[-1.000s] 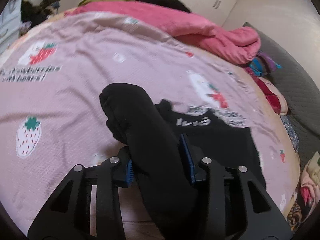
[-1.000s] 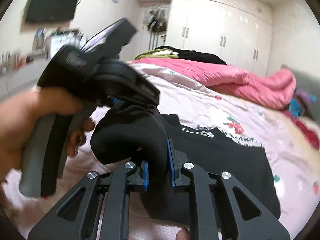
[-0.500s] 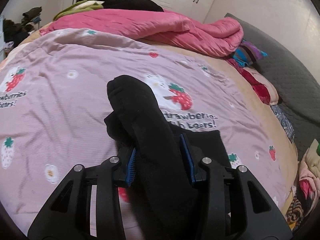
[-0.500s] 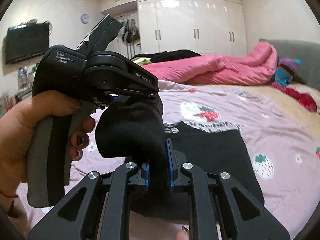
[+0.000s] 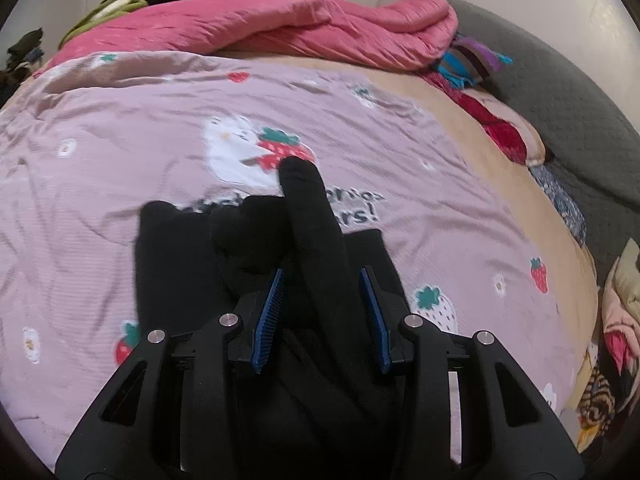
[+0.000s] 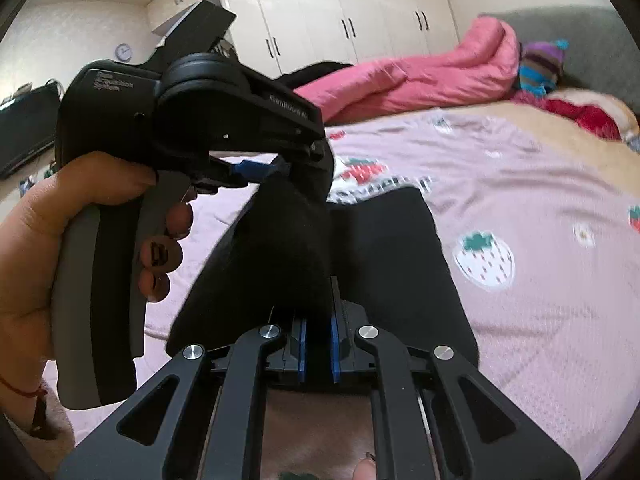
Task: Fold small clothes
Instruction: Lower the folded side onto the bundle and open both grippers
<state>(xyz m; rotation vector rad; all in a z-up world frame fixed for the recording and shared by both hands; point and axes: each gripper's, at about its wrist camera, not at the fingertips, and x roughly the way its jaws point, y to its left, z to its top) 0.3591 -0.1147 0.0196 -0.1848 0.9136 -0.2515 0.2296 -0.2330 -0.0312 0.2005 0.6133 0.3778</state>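
Currently my left claw point(image 5: 322, 312) grips a bunched fold of the black garment point(image 5: 176, 256), blue pads point(image 5: 269, 316) pressing its sides. Garment's remainder lies on the pink strawberry bedspread point(image 5: 100, 152). My right claw point(image 6: 316, 344) is clenched on another fold of it, just beside the left.

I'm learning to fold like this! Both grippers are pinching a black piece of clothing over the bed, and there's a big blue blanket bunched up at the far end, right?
Almost. The bunched blanket at the far end is pink, not blue; the left wrist view shows it clearly. The rest holds: the left gripper and the right gripper both pinch the black clothing over the bed.
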